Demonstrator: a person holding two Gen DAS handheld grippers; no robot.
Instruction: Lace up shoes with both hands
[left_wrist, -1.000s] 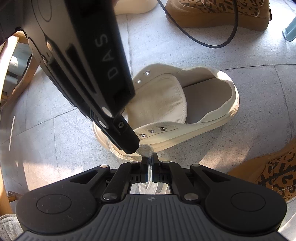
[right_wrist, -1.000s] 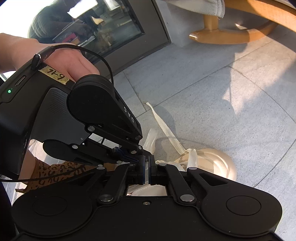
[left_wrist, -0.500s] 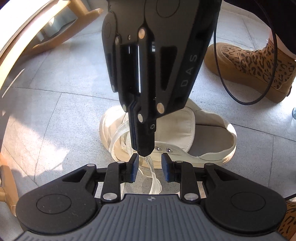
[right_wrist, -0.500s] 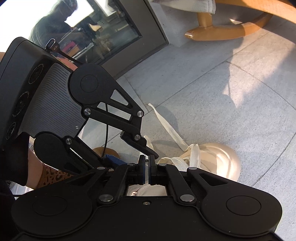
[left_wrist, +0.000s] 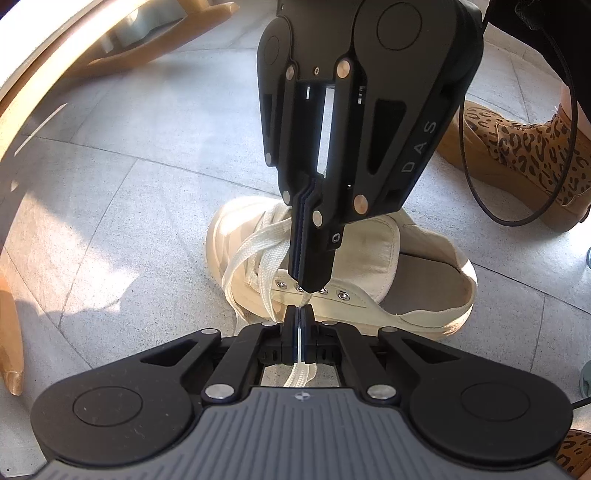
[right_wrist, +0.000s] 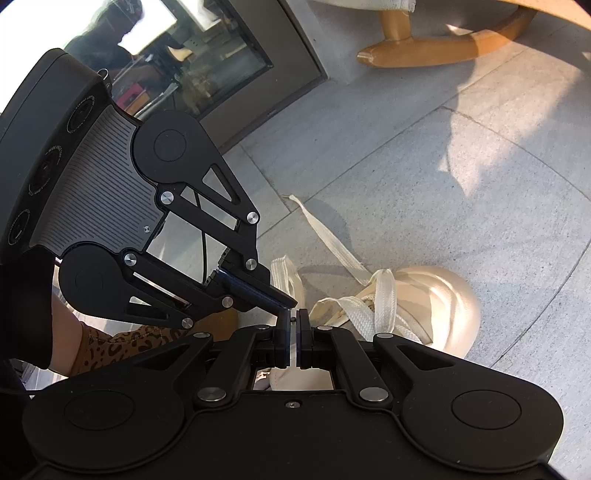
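Between the left gripper (left_wrist: 299, 314) jaws sits the lace (left_wrist: 301, 371), pinched; right gripper (left_wrist: 309, 284) clenched on it near the shoe (left_wrist: 417, 306) eyelets. Handover step; next, right releases, left pulls slack.

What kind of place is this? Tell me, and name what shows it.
Probably a sunlit patio or entryway of a home: grey stone floor tiles, a glazed door beside them, and curved wooden chair legs. A cream sneaker sits on the floor.

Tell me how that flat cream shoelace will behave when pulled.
The shoelace is probably floppy: it droops in loose loops over the cream shoe. Being flat woven tape, it likely twists easily. Pinched in the left gripper, it looks thin, so it may slip under a hard tug.
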